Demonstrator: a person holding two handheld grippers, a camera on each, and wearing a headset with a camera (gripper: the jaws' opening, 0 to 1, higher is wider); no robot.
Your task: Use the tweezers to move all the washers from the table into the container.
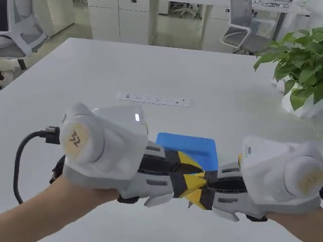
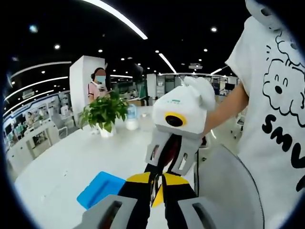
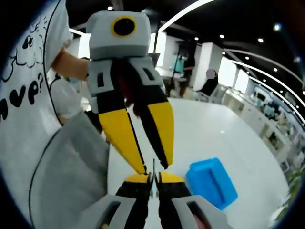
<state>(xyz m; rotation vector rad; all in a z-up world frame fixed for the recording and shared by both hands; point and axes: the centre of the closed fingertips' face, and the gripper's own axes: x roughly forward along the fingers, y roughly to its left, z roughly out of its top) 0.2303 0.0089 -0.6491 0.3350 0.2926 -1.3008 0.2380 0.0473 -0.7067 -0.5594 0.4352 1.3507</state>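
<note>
1. Container (image 1: 187, 147): blue, shallow, flat on surface (image 1: 91, 70).
2. Your L hand-held gripper (image 2: 156, 185): just in front of container, coming in from its left. Jaws a narrow gap apart; grips nothing that shows.
3. Your R hand-held gripper (image 3: 153, 181): just in front of container, coming in from its right, tip to tip w/ L. Jaws almost closed, pinching tweezers (image 3: 153, 168), seen edge-on as a thin metal strip.
4. Power strip (image 1: 154, 99): white, beyond container, well apart.
5. Plant (image 1: 298, 60): beyond container to its right, well apart.
</note>
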